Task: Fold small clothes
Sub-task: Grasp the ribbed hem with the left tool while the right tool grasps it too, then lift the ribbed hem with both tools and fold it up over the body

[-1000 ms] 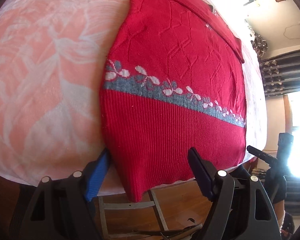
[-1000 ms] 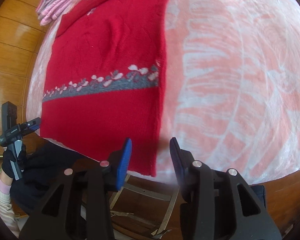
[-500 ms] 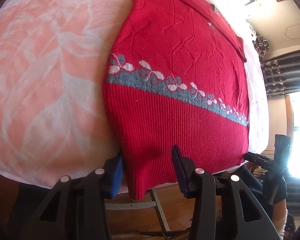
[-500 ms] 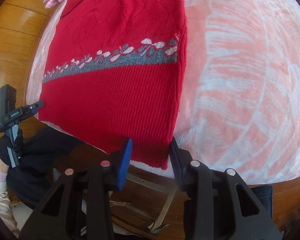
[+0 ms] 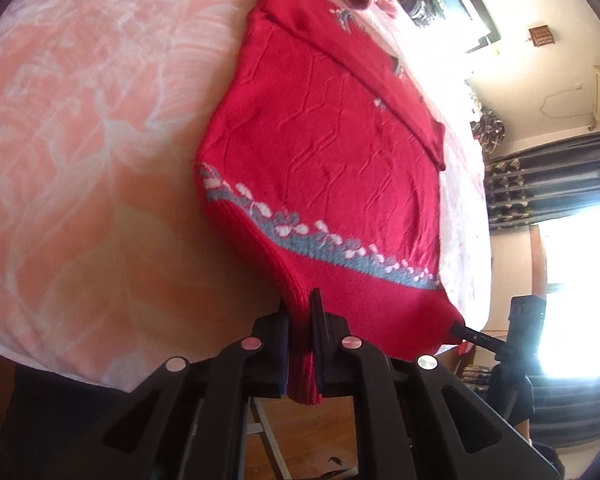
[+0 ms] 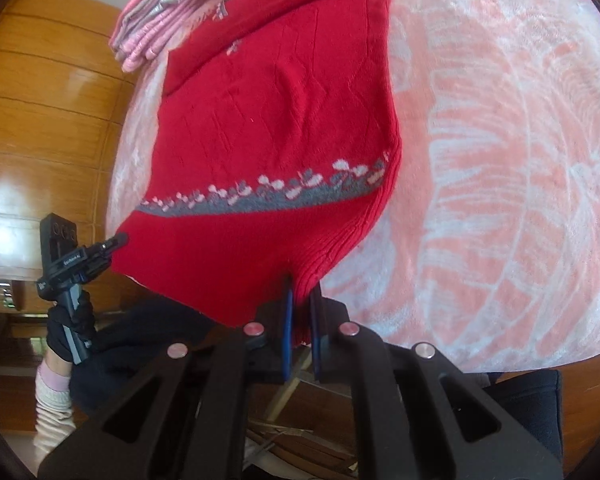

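Note:
A red knitted sweater (image 5: 323,160) with a grey and white flower band lies on a pink and white blanket (image 5: 80,160); its sleeves are folded across the upper part. My left gripper (image 5: 301,316) is shut on the sweater's near left hem corner, and ribbed cloth hangs between the pads. In the right wrist view the same sweater (image 6: 268,128) shows, with my right gripper (image 6: 300,300) shut on the near right hem corner. Both corners are lifted off the blanket (image 6: 499,160). Each view shows the other gripper at the opposite hem corner.
A pile of pink clothes (image 6: 168,12) lies beyond the sweater's top edge. Wooden panelling (image 6: 40,120) stands on the left in the right wrist view. A gloved hand (image 6: 70,320) holds the left gripper. Dark curtains (image 5: 547,176) and a bright window are at the right.
Both grippers went from open around the hem corners to shut on them. The hem has risen off the blanket and bunched at the corners.

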{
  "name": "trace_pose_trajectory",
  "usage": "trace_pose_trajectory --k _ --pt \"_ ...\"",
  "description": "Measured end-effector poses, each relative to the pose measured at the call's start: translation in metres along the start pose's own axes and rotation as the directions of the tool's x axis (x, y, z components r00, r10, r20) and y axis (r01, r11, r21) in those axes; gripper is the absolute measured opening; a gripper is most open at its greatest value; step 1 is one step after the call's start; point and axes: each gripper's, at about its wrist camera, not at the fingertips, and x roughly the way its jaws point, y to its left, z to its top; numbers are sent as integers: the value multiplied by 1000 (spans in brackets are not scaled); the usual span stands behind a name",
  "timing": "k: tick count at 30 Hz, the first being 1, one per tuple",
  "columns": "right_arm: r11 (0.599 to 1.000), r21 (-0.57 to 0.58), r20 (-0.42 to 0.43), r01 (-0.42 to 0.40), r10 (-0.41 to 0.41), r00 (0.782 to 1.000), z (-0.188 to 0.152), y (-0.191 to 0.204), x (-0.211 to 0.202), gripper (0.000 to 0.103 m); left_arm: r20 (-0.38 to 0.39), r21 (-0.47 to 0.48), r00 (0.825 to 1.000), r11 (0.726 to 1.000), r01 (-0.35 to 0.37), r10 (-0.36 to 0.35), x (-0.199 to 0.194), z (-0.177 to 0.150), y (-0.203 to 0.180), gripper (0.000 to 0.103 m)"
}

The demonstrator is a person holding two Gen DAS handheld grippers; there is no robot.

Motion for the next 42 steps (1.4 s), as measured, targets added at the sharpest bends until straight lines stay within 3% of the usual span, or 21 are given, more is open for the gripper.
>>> trace_pose_trajectory --k 7,13,17,23,25,28,31,36,39,42 --pt "988 128 118 -81 66 991 51 -12 -38 5 83 -30 997 1000 7 -5 -7 45 -9 9" --pt "982 189 139 -1 -26 990 100 -8 -28 5 108 -70 994 997 -22 29 10 92 -7 9" --pt "973 227 135 50 -82 988 133 -10 -5 5 112 -49 989 994 -93 98 31 119 -9 9" --pt "949 298 109 107 -145 983 154 -33 19 9 105 -104 983 985 -141 152 45 146 7 17" --pt "940 311 107 142 -183 977 157 -39 20 16 94 -145 988 983 -110 125 40 155 18 24" --pt "933 329 118 143 -191 974 155 -51 16 21 137 -157 986 985 -70 92 23 165 32 26" --pt "935 322 171 148 -211 962 155 -56 3 21 186 -83 974 990 -113 126 11 169 32 26" --pt "955 272 240 120 -188 952 168 -50 -7 21 181 123 974 979 -161 138 25 173 -5 29" --pt "975 191 248 117 -163 955 175 -36 -3 21 175 299 964 922 -246 200 45 172 -39 41" --pt "986 108 237 127 -150 960 179 -21 5 30 172 455 950 834 -312 261 64 161 -63 41"
